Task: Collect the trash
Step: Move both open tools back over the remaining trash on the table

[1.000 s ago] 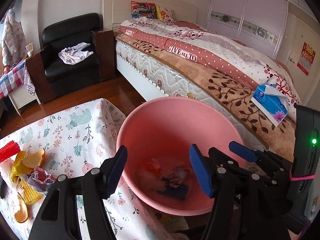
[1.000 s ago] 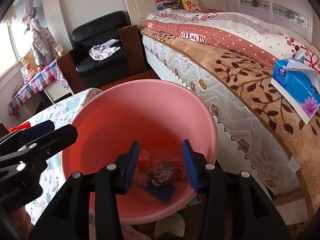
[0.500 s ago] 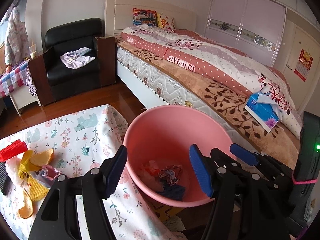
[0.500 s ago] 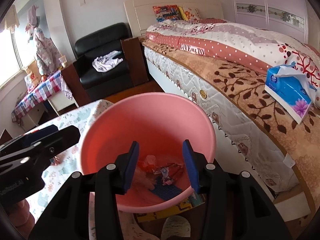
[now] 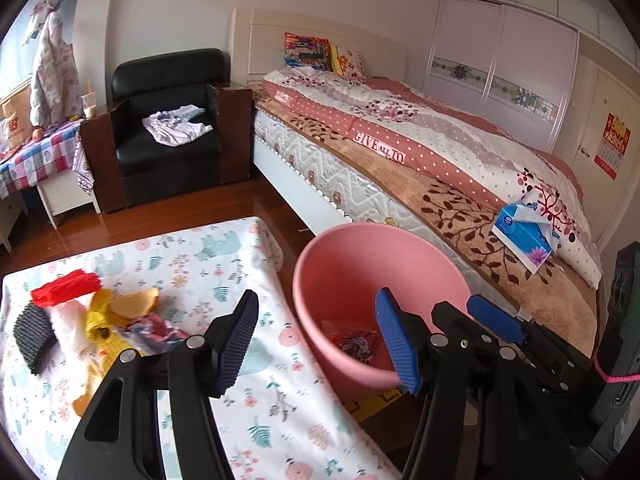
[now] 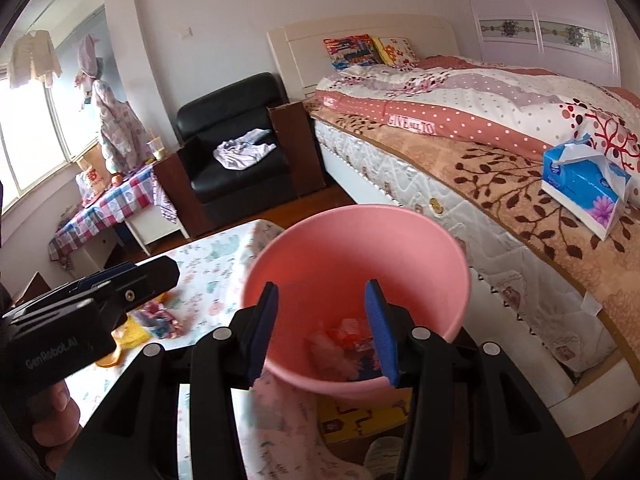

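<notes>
A pink bin [image 5: 372, 256] [image 6: 352, 248] stands on the floor between the table and the bed, with wrappers [image 5: 356, 340] [image 6: 344, 336] at its bottom. A trash pile [image 5: 92, 320] of red, black, yellow and orange scraps lies on the floral tablecloth [image 5: 224, 264] at the left; part of it shows in the right wrist view [image 6: 156, 320]. My left gripper [image 5: 320, 340] is open and empty above the table edge and the bin's rim. My right gripper [image 6: 324, 332] is open and empty above the bin; it also shows in the left wrist view [image 5: 496, 320].
A bed [image 5: 400, 152] with a blue tissue pack [image 5: 524, 236] runs along the right. A black armchair [image 5: 168, 128] with a cloth stands at the back. A checked side table [image 5: 36, 152] is at the far left. Wooden floor [image 5: 168, 216] lies beyond the table.
Both grippers have lifted up and back from the bin, which now looks smaller and lower. More of the table and its trash pile has come into view. Both stay open.
</notes>
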The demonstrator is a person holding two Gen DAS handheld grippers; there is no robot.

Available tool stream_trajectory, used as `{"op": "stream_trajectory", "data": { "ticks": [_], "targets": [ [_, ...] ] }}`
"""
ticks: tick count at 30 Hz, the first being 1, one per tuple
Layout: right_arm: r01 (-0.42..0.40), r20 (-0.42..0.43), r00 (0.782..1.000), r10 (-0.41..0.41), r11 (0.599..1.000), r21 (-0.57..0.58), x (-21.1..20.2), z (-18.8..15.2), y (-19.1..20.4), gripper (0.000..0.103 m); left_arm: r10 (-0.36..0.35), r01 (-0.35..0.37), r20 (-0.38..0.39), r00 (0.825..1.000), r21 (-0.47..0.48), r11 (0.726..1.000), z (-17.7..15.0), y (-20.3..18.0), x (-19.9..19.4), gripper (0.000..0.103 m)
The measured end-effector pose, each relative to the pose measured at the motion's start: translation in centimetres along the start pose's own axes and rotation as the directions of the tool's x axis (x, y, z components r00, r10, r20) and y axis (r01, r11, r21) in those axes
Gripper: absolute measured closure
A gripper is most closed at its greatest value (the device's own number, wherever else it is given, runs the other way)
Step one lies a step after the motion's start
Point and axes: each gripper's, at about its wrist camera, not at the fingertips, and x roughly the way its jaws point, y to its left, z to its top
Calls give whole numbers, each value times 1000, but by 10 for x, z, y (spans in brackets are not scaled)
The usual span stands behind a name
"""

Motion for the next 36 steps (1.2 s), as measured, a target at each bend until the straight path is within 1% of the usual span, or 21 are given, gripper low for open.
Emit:
{"op": "stream_trajectory", "data": {
  "ticks": [6,12,15,26,32,36],
  "targets": [
    [-33,7,999,33,999,-37,-9,-10,25,57,23,-23,16,1000,-26,999,-11,23,-21,44],
    [-78,-4,997,78,995,-67,-13,-20,53,57,90,-90,10,996,-23,996,-29,46,-33,45],
    [-95,-13,995,94,992,-85,-12,-25,68,57,109,-109,10,994,-28,994,-38,57,-38,46],
    [-154,-74,987,145,979,-137,3,-39,112,57,175,-173,40,984,-64,983,-67,116,-74,46],
    [-184,-109,980,168,970,-159,16,-42,131,57,203,-199,36,978,-96,975,-82,154,-86,46],
    [-206,-139,973,183,963,-174,26,-45,144,57,229,-223,27,973,-141,964,-90,183,-91,46]
  ]
}}
